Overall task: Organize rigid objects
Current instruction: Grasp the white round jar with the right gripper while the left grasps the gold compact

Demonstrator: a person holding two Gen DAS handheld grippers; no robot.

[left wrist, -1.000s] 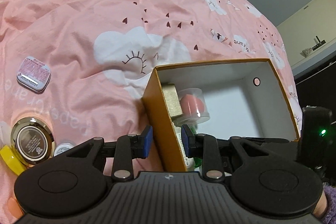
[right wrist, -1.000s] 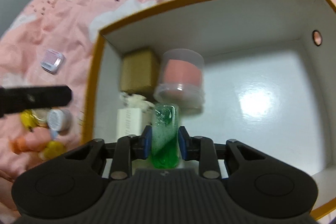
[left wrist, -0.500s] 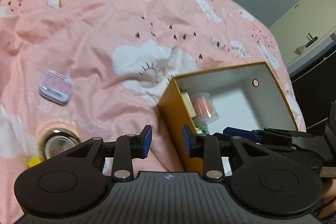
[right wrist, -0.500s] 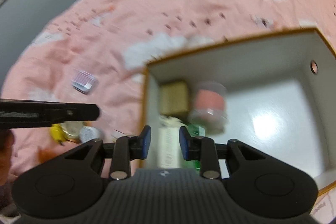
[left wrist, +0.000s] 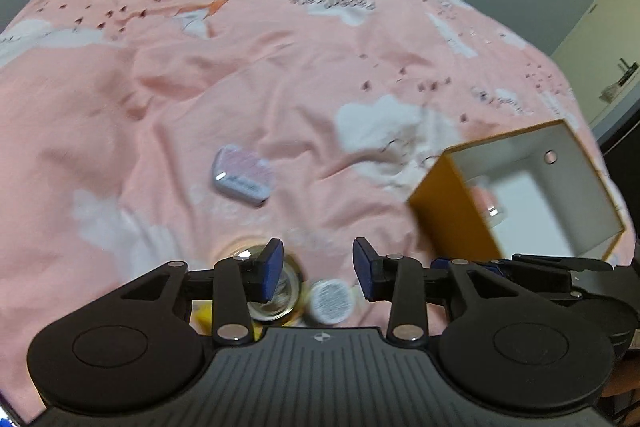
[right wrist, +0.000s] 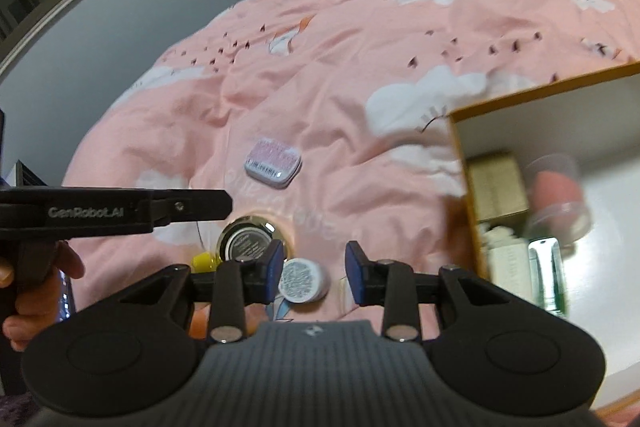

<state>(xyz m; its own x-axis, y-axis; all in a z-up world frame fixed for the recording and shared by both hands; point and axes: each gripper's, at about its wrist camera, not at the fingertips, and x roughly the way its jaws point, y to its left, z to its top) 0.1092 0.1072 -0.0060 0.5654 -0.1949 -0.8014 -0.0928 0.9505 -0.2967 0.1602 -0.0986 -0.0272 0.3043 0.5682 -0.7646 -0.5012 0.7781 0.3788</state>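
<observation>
Both grippers are hanging over the pink bedspread (left wrist: 168, 99) with nothing between their blue pads. The left gripper (left wrist: 318, 269) has its jaws parted, having just been opening, and in its view a small white-lidded jar (left wrist: 331, 301) is sitting in the gap, lying on the cloth below rather than being held. At about nine o'clock from that jar, touching it or nearly so, a round gold-rimmed tin (left wrist: 276, 291) is partly hiding behind the left pad, with something yellow (left wrist: 202, 313) peeking out at the tin's eight o'clock.

The right gripper (right wrist: 314, 267) is likewise standing apart and empty, its jaws also having just been opening. Below it the same white-lidded jar (right wrist: 302, 281) is lying just beside the gold-rimmed tin (right wrist: 248, 241), which is at the jar's ten o'clock; a yellow piece (right wrist: 204, 262) is at the tin's eight o'clock.

A small pink and white rectangular tin (right wrist: 273, 163) is lying alone on the bedspread, well apart from the cluster, at about twelve o'clock from it.

The orange box (right wrist: 468, 195) is sitting open at three o'clock of the right wrist view. Inside it, against its left wall, I am seeing a gold carton (right wrist: 498, 185), a clear tub with a pink thing inside (right wrist: 558, 195), a white carton (right wrist: 506, 265) and a green bottle (right wrist: 550, 275), all blurred.

A hand (right wrist: 36, 291) is gripping the left tool's handle at nine o'clock.
</observation>
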